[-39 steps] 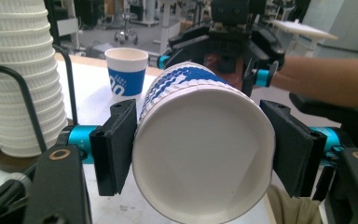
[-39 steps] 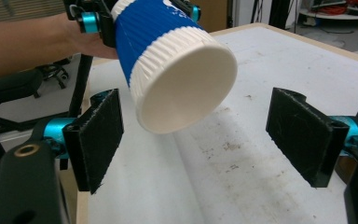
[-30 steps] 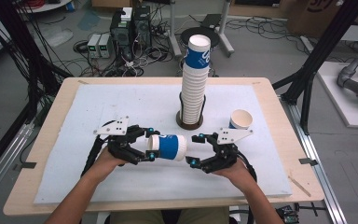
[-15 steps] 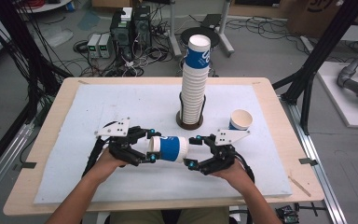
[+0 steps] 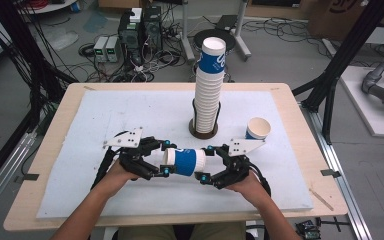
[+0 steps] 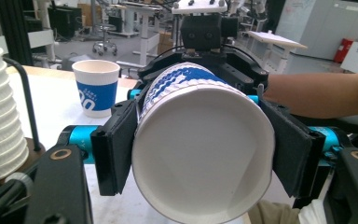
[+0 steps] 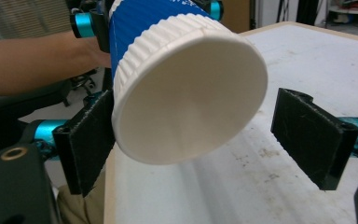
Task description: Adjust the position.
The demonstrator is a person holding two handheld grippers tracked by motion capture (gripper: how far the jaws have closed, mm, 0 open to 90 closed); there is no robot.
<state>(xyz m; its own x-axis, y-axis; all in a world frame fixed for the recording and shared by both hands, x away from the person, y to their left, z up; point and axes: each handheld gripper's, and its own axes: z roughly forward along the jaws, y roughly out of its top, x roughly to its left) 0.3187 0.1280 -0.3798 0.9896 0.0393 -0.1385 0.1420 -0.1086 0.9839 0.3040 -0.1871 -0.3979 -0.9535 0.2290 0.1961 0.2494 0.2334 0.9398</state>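
cup (image 5: 184, 161) held sideways just above the tabletop (image 5: 130, 115), clamped at the rim end by the left gripper (image 5: 161, 159). right gripper (image 5: 203, 163) jaws just been opening, now wide around the base, one pad maybe grazing it. could slip or crush if squeezed harder, or bump the tall stack (image 5: 209, 85). pale mat, loose cup (image 5: 257, 128) nearby, cables on the floor behind.

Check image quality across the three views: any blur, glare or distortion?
High view: even light, soft detail, no glare. Left gripper view: cup sharp, background hazy, wide-angle bulge. Right gripper view: cup base sharp, mat slightly soft.
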